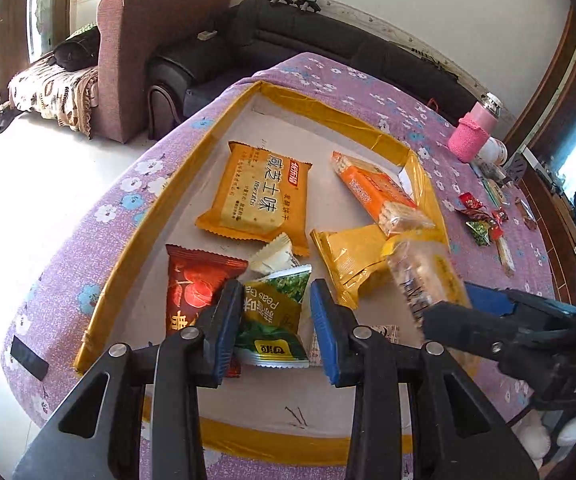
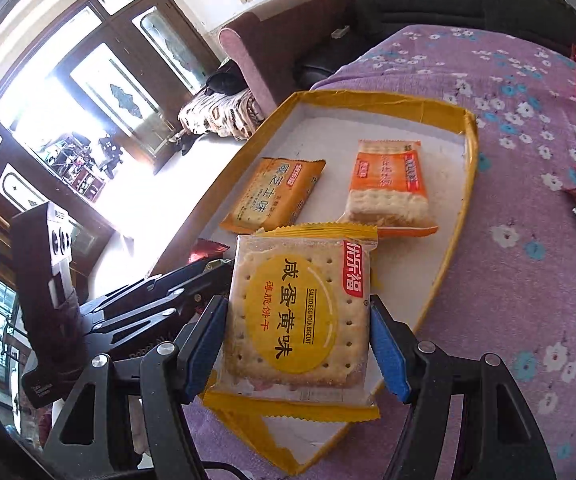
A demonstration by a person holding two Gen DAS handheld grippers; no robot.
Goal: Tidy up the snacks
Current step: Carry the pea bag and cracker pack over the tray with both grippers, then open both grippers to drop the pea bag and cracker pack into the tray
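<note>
A cardboard tray (image 1: 191,152) with a yellow taped rim lies on the purple flowered cloth. Inside it are a yellow cheese biscuit packet (image 1: 259,196), an orange cracker packet (image 1: 376,192), another yellow packet (image 1: 352,264), a red packet (image 1: 195,284) and a small white sweet (image 1: 275,256). My left gripper (image 1: 273,312) hangs over the tray's near end, shut on a green peas packet (image 1: 275,312). My right gripper (image 2: 298,308) is shut on a salted egg yolk biscuit packet (image 2: 300,312), gripped by its two sides above the tray (image 2: 388,98). In the left wrist view that packet (image 1: 428,280) is blurred.
Loose wrapped sweets (image 1: 480,220) lie on the cloth right of the tray. A bottle in a pink knitted sleeve (image 1: 474,132) stands further back. A dark sofa (image 1: 288,28) and a brown armchair (image 1: 127,60) sit beyond the table's far edge. The left gripper (image 2: 207,276) is close beside the right one.
</note>
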